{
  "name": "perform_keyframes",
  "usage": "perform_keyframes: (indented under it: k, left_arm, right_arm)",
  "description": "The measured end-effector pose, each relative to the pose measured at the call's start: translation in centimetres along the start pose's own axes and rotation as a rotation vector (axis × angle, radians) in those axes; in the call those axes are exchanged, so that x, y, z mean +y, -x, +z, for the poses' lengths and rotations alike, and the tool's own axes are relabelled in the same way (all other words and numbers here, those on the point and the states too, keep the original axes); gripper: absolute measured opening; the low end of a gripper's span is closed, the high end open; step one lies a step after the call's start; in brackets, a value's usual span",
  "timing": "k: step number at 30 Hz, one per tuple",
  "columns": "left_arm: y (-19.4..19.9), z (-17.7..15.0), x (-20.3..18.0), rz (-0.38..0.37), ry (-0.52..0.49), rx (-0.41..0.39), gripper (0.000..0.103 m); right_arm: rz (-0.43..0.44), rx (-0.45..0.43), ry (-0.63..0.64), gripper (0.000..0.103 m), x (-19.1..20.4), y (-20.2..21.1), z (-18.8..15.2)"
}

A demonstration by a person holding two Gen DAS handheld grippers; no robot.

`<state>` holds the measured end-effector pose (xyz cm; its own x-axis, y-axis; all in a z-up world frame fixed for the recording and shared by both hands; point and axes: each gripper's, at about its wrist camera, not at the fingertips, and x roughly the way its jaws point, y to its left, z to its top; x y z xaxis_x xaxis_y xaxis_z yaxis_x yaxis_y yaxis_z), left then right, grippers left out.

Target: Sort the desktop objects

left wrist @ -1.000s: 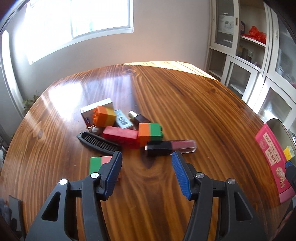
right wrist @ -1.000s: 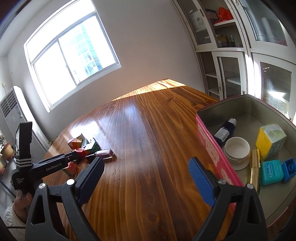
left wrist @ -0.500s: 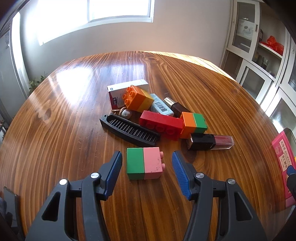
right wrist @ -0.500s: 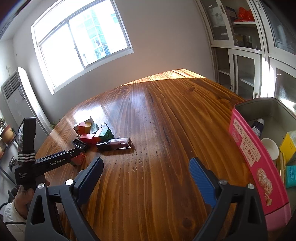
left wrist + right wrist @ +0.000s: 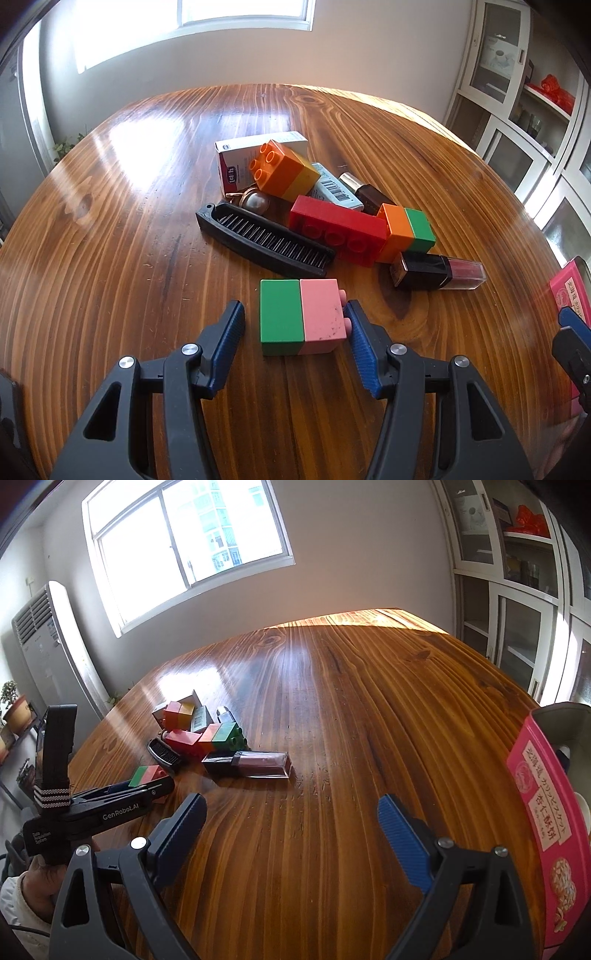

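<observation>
A green and pink brick [image 5: 301,315] lies on the wooden table between the open fingers of my left gripper [image 5: 295,332]; the right pad is at its pink studs, the left pad stands apart. It also shows in the right wrist view [image 5: 147,773]. Behind it lies a pile: a black comb [image 5: 264,242], a red brick [image 5: 338,229], an orange and green brick [image 5: 408,230], an orange and yellow brick [image 5: 284,171], a white box [image 5: 243,157], a lip gloss [image 5: 439,271]. My right gripper [image 5: 291,834] is open and empty above bare table.
A pink tin box [image 5: 546,812] stands at the table's right edge, holding items mostly hidden. The lip gloss [image 5: 247,763] lies nearest the right gripper. Cabinets [image 5: 517,572] line the right wall. A heater [image 5: 48,646] stands by the window.
My left gripper has moved forward and down so the green and pink brick now sits between its fingers. My right gripper has swung left, away from the tin box.
</observation>
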<state>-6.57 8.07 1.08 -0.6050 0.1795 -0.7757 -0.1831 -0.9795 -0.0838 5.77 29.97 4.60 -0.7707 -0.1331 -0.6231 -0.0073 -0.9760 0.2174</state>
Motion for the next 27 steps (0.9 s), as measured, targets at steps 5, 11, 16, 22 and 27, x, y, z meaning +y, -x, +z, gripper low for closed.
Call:
perform_keyframes:
  k: [5,11,16,22,27]
  left_arm:
    - [0.6,-0.2,-0.2,0.025,-0.016,-0.012,0.046]
    - [1.7,0.0,0.3,0.032,-0.001,-0.043,0.046]
    - [2.0,0.1,0.5,0.025,0.010,-0.042,0.046]
    - [2.2,-0.1,0.4,0.018,0.004,-0.041,0.046]
    - [2.4,-0.3,0.5,0.021,0.013,-0.037,0.046]
  right_arm:
    - [0.035,0.034,0.052,0.096,1.0,-2.0,1.0]
    - [0.070,0.083,0.139,0.096,2.3,-5.1,2.5]
    - [0.081,0.157,0.176,0.096,2.8,-8.6,3.2]
    - [0.093,0.178,0.233,0.096,3.3,-10.2,3.7]
    - [0.154,0.238,0.240,0.096,3.5,-10.7,3.0]
